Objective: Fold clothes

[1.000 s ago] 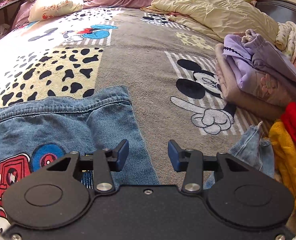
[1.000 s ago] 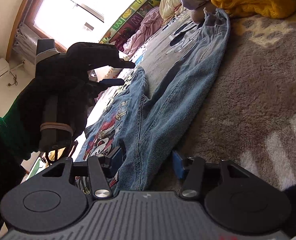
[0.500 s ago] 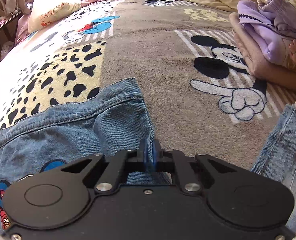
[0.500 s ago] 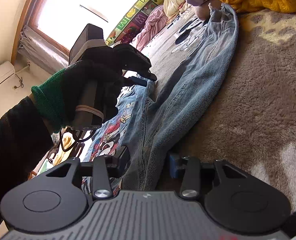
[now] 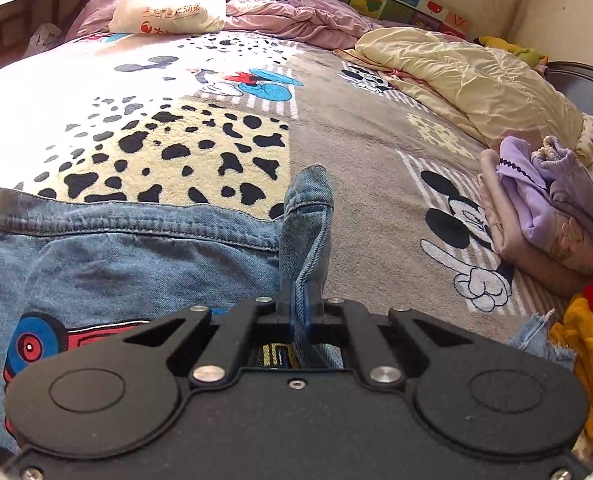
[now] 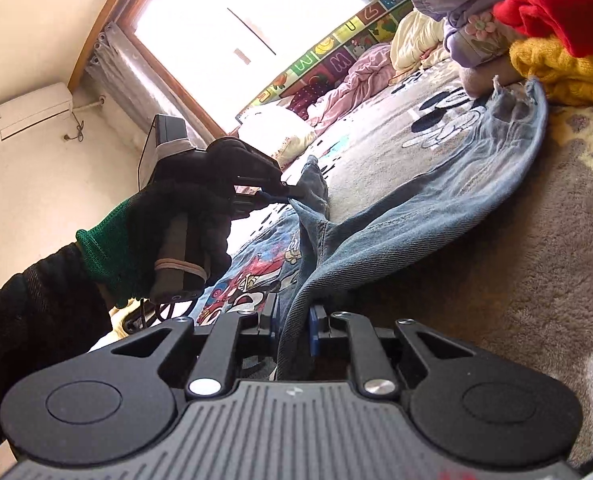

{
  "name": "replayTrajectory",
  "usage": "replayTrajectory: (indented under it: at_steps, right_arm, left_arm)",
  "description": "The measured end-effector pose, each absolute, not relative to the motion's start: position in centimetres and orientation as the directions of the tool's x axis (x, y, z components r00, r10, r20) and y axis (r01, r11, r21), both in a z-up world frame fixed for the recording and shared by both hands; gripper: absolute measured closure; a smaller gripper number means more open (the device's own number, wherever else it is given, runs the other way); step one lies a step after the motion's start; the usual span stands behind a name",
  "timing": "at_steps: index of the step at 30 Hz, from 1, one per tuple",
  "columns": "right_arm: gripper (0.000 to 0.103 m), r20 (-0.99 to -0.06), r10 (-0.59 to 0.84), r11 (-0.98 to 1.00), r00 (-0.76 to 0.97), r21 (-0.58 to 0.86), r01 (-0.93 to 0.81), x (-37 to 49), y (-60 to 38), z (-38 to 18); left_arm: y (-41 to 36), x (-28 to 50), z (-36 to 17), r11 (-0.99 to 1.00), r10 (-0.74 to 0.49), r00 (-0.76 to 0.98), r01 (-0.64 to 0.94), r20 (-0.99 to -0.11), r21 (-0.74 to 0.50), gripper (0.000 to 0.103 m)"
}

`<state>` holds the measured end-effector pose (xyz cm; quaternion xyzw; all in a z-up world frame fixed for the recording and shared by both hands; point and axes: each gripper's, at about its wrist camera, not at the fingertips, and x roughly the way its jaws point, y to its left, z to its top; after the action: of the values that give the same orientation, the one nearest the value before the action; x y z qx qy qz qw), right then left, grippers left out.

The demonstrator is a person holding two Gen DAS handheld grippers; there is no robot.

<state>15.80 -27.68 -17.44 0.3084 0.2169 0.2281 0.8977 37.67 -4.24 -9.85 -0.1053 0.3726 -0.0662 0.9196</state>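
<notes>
A pair of blue jeans [image 5: 136, 248] with a cartoon print lies on the bed's Mickey Mouse blanket [image 5: 360, 152]. My left gripper [image 5: 302, 304] is shut on the jeans' waistband corner, which stands up as a raised flap [image 5: 308, 208]. In the right wrist view the left gripper [image 6: 284, 194] holds that corner lifted. My right gripper [image 6: 292, 324] is shut on a fold of the jeans [image 6: 416, 216] lower down, near the leg that stretches to a frayed hem [image 6: 512, 96].
Folded purple and pink clothes [image 5: 544, 208] and a yellow and red knit pile [image 5: 588, 340] sit at the right. A cream quilt [image 5: 468, 80], pink bedding [image 5: 296, 20] and a white bag [image 5: 172, 0] lie at the far side. A window [image 6: 248, 24] lights the room.
My left gripper closed on the waistband corner and lifted it off the blanket. My right gripper closed on the denim fold between its fingers.
</notes>
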Motion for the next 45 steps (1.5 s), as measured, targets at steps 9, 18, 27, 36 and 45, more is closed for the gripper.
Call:
replayTrajectory:
  at_steps: [9,18,27,36,45]
  right_arm:
    - [0.086,-0.303,0.619,0.767,0.725,0.432,-0.474,14.7,-22.6,-15.8]
    - [0.086,-0.41,0.578,0.814,0.706,0.224,-0.536,14.1,-19.1,-15.9]
    - [0.083,-0.407,0.541,0.829,0.737,0.108,-0.549,13.5,-17.8,-16.1]
    - [0.073,-0.422,0.555,0.816,0.717,0.109,-0.568,13.7,-17.4,-16.5]
    - [0.074,-0.416,0.538,0.829,0.733,0.106,-0.549,13.2,-17.5,-16.4]
  left_arm:
    - [0.2,37.9,-12.4,0.935,-0.215,0.699,-0.053,-0.682,-0.35,0.1]
    - [-0.1,37.4,-10.8,0.962,-0.168,0.758,-0.012,-0.63,-0.272,0.093]
    - [-1.1,41.8,-11.5,0.968,-0.177,0.768,0.024,-0.615,-0.249,0.09]
    - [-1.1,40.2,-11.1,0.994,-0.07,0.824,0.011,-0.562,-0.107,0.082]
    - [-3.5,33.2,-12.0,0.976,-0.166,0.703,0.219,-0.691,-0.011,0.079]
